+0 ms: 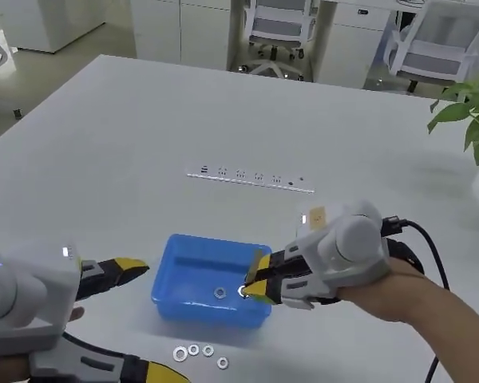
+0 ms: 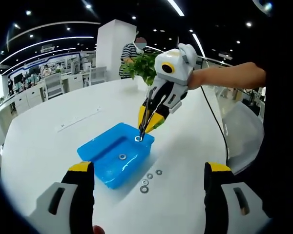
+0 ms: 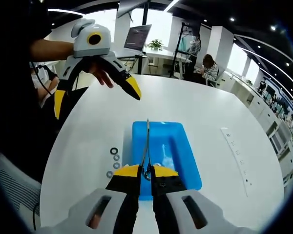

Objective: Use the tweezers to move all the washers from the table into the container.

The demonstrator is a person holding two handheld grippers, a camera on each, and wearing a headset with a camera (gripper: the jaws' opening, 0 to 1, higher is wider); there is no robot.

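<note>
Right gripper point(image 1: 257, 278) clenched on thin metal tweezers point(image 2: 142, 127), hanging over right end of blue rectangular plastic container point(image 1: 193, 254). Small silver metal washer point(image 2: 138, 139) at tweezer tips, just above container rim; whether pinched or resting on rim, cannot tell. Second silver washer point(image 1: 219, 294) lying inside container, on floor. Four loose silver washers point(image 1: 193, 349) in short row on white table point(image 1: 144, 159), just beside container's near wall. Left gripper point(image 2: 149, 166) released, jaws spread wide, grasping nothing, left of container.
</note>
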